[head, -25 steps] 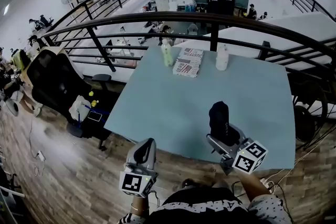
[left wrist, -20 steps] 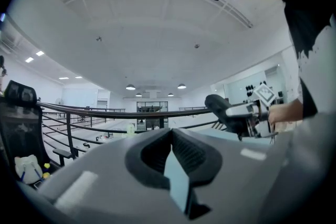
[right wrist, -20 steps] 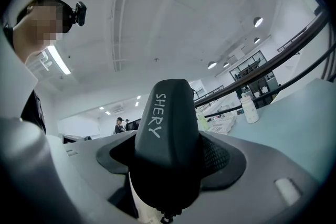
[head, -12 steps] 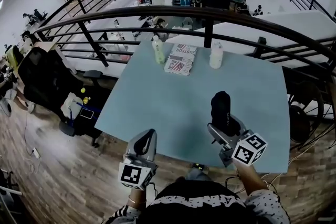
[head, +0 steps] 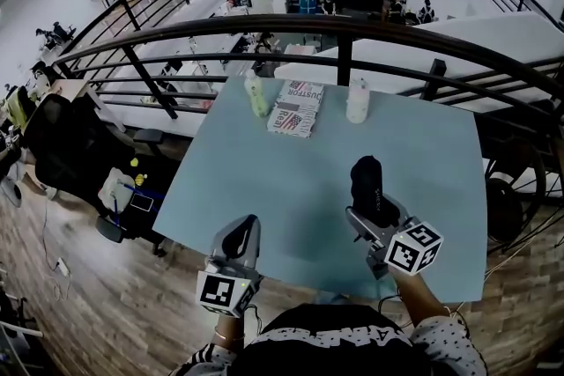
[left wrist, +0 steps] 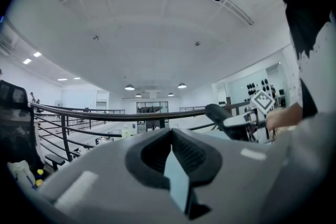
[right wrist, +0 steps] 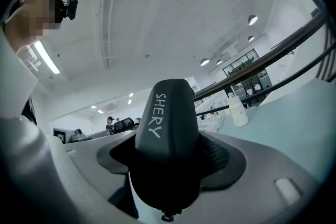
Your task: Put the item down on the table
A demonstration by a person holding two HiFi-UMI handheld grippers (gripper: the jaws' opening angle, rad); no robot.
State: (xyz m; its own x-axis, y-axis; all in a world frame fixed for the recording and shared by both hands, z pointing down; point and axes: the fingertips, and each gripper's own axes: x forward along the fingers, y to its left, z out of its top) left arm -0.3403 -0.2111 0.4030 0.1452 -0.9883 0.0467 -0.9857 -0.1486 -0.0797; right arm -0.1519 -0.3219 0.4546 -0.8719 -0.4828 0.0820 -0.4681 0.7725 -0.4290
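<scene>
Black case (right wrist: 167,128) marked SHERY, bottom end hidden inside the right gripper (head: 368,211) clamping it; table (head: 291,180) contact unclear. Left gripper (left wrist: 171,150) clenched, empty.

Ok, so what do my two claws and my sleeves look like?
Both the left claw and the right claw have smooth grey bodies with dark ribbed pads inside. Each carries a white cube printed with black square markers. No cables show. The sleeve is white with dark specks.
</scene>
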